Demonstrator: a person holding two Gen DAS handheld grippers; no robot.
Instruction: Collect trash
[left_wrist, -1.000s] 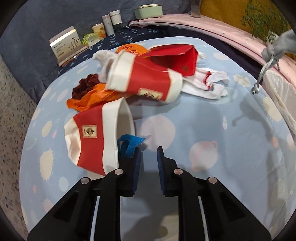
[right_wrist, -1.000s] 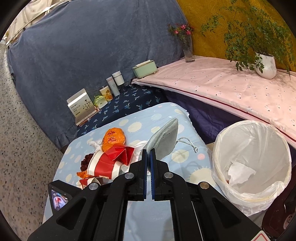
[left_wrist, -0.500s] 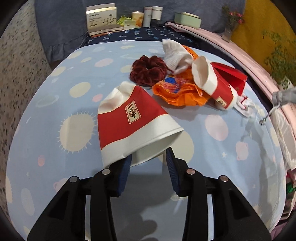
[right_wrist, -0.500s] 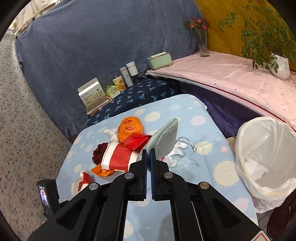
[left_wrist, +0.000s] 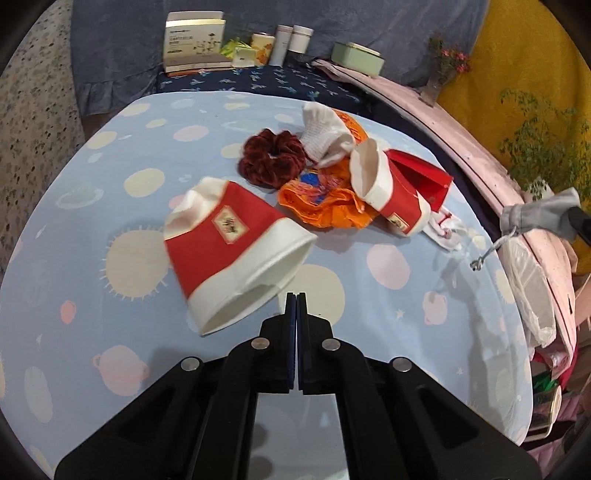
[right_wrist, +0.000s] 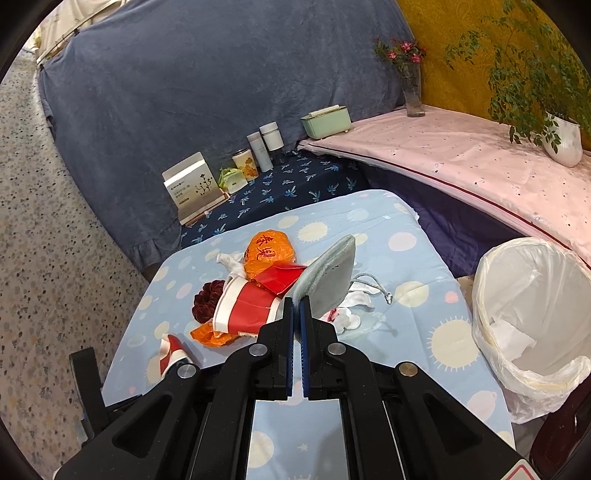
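Black tool, blue pads, silver screws

Trash bin stands right of the table; cups lie on it.

**Lighting & picture quality**

Both views evenly lit, indoor, light from overhead; colours well saturated. Soft shadows only: a faint one under the near red-and-white paper cup, darker ones of the gripper bodies on the blue tablecloth at bottom of frame. No hard glare; mild sheen on white bin liner. Near cup slightly motion-blurred, its label unreadable. Strong fisheye bending; black vignette at corners. Far shelf items soft.
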